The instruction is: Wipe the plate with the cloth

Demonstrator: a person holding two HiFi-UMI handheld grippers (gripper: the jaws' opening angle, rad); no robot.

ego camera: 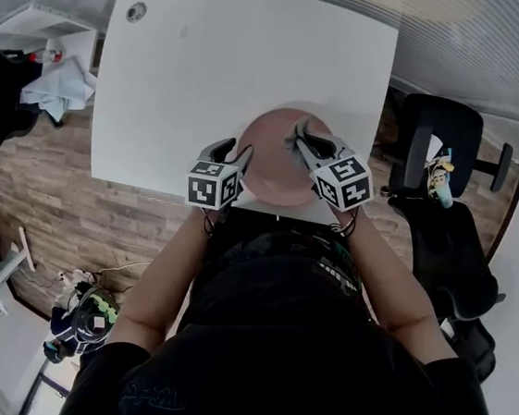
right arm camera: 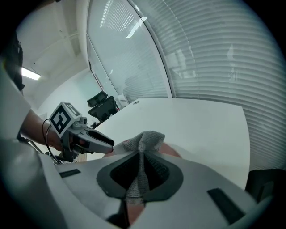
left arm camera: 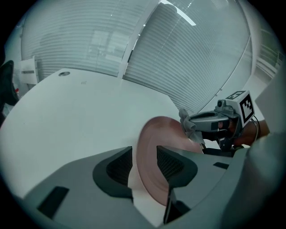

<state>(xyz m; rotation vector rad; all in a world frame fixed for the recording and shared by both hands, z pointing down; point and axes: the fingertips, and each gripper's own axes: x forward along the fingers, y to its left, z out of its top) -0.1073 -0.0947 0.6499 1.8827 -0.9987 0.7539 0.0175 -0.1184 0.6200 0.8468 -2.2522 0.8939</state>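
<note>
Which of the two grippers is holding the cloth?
The right gripper: its jaws are pinched shut on the grey cloth. The left gripper's jaws stand apart, with the pink plate's rim between them.

A white table [ego camera: 210,66] carries one pinkish plate [ego camera: 270,157] at its near edge

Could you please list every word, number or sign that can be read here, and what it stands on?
No legible text anywhere.
Marker cubes: black-and-white square patterns only, no letters.
Faint print on the dark shirt: too blurred to read.
Small colourful item on the chair: any label too small to read.
</note>
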